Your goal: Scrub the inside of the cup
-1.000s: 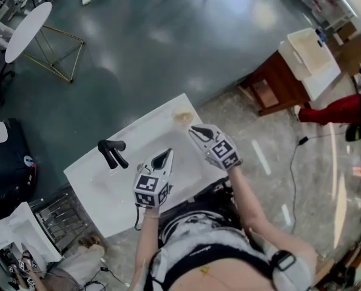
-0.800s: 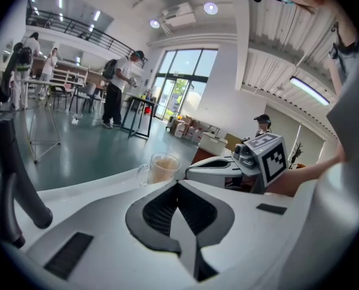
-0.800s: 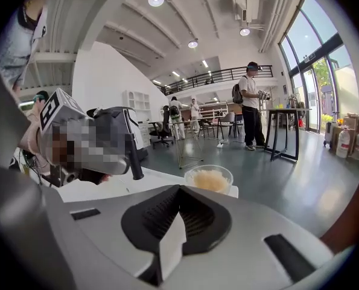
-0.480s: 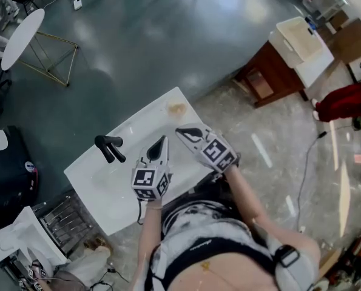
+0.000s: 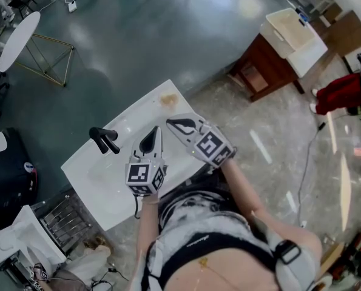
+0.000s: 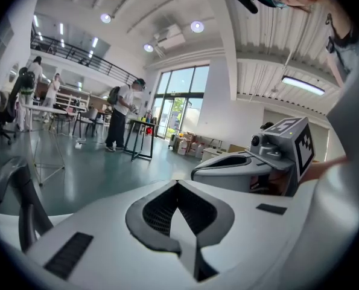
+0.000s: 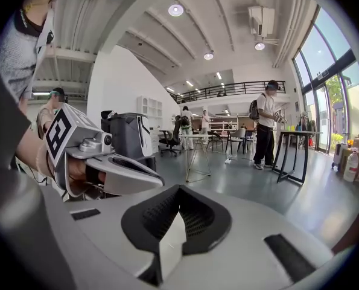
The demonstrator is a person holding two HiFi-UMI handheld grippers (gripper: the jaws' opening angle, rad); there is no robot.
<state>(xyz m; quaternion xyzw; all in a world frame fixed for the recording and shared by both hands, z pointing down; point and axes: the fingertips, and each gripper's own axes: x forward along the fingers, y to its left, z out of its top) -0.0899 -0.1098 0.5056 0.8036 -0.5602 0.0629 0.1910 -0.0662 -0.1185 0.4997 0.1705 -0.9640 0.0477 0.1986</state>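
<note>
Noting no cup in any view: only a white table [image 5: 107, 190], a black fitting [image 5: 102, 139] and a small tan item [image 5: 167, 100]. Left gripper [image 5: 156, 132] and right gripper [image 5: 173, 123] are both closed and empty. Advisable: locate the cup and steady it before scrubbing. Both grippers point forward, slightly downward, side by side above the table.

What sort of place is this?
Probably a big open-plan workshop or office hall, not a home: there is a railed upper gallery under a high ceiling, tall glass windows, a person standing by a work table, and a free-standing white sink unit.
</note>
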